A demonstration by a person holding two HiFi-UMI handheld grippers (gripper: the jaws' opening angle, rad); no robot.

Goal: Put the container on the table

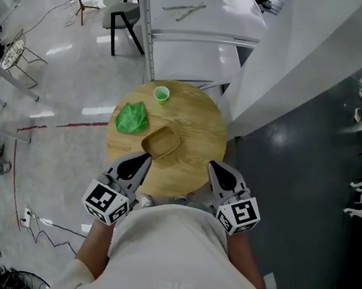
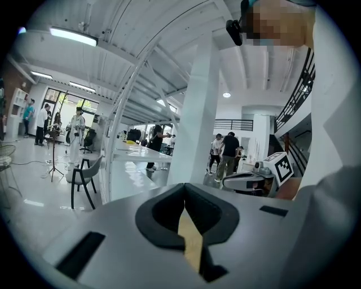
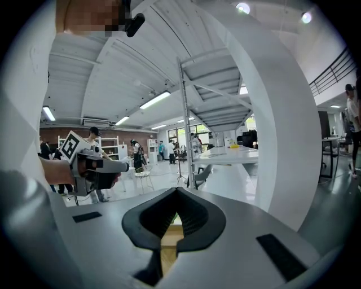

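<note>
A shallow wooden container (image 1: pixel 162 142) lies near the middle of a round wooden table (image 1: pixel 200 126). Both grippers hang at the table's near edge, close to my chest and apart from the container. My left gripper (image 1: pixel 144 158) is shut, its pads meeting with nothing between them; the left gripper view shows only a strip of tabletop under the left gripper (image 2: pixel 184 195). My right gripper (image 1: pixel 213 166) is likewise shut and holds nothing, and in its own view the right gripper (image 3: pixel 176 195) looks over the table edge. Each gripper view shows the other tool: the right one (image 2: pixel 256 178), the left one (image 3: pixel 93 163).
A small green cup (image 1: pixel 161 94) stands at the table's far edge, with a crumpled green bag (image 1: pixel 132 117) left of the container. White shelving (image 1: pixel 199 16) rises behind the table, a white pillar (image 1: pixel 299 63) to the right. A chair (image 1: pixel 123 12) and floor cables lie to the left.
</note>
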